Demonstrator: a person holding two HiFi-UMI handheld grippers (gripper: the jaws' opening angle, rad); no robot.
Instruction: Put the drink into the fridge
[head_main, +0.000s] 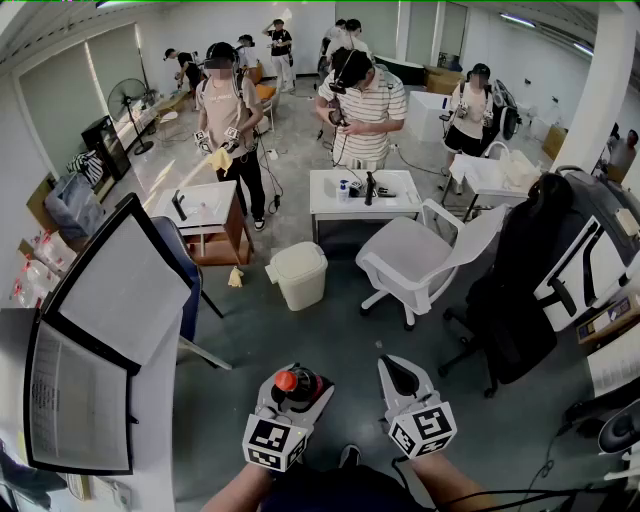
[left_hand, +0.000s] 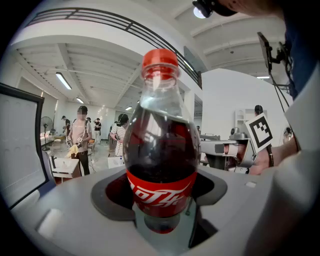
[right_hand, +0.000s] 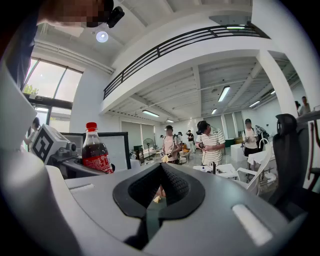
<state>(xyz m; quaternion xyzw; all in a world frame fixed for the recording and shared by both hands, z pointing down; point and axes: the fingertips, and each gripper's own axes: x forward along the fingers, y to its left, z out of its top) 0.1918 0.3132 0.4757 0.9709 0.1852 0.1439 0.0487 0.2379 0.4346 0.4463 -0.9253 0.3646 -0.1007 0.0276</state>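
Note:
The drink is a cola bottle (head_main: 290, 383) with a red cap and a red label. It stands upright between the wide-spread jaws of my left gripper (head_main: 296, 388), low in the head view. In the left gripper view the bottle (left_hand: 161, 150) fills the middle, and the black pads of the left gripper (left_hand: 160, 195) hug its lower body. My right gripper (head_main: 403, 378) hangs beside it on the right, jaws together and empty. From the right gripper (right_hand: 159, 192) view the bottle (right_hand: 95, 152) shows at the left. I see no fridge that I can make out.
A black-framed white panel (head_main: 110, 290) stands close at my left. Ahead on the grey floor are a white bin (head_main: 298, 275), a white chair (head_main: 420, 255) and a black chair with a backpack (head_main: 520, 290). White tables (head_main: 365, 190) and several people stand farther back.

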